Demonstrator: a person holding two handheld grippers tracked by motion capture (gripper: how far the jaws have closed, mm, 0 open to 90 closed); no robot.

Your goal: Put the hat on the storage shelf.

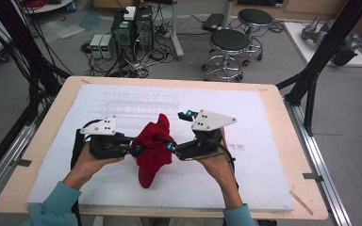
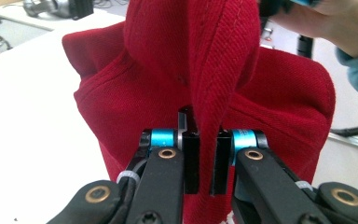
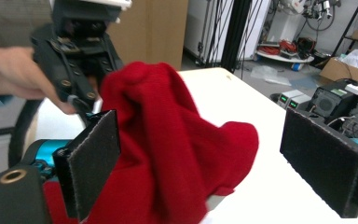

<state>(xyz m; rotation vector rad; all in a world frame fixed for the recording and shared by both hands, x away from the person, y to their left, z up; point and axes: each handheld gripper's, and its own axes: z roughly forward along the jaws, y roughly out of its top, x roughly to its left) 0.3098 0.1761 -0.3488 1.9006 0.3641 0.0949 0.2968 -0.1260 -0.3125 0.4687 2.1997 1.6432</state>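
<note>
Left claw (image 2: 204, 161): jaws pressed together on a raised fold of the red cloth (image 2: 205, 70), holding it bunched above the table (image 1: 264, 136). Right claw (image 3: 214, 154): jaws spread wide, the cloth lying between them toward the near jaw (not yet gripped). The cloth stands between the two claws, its long axis running away from the person; the right claw likely closes next.
</note>
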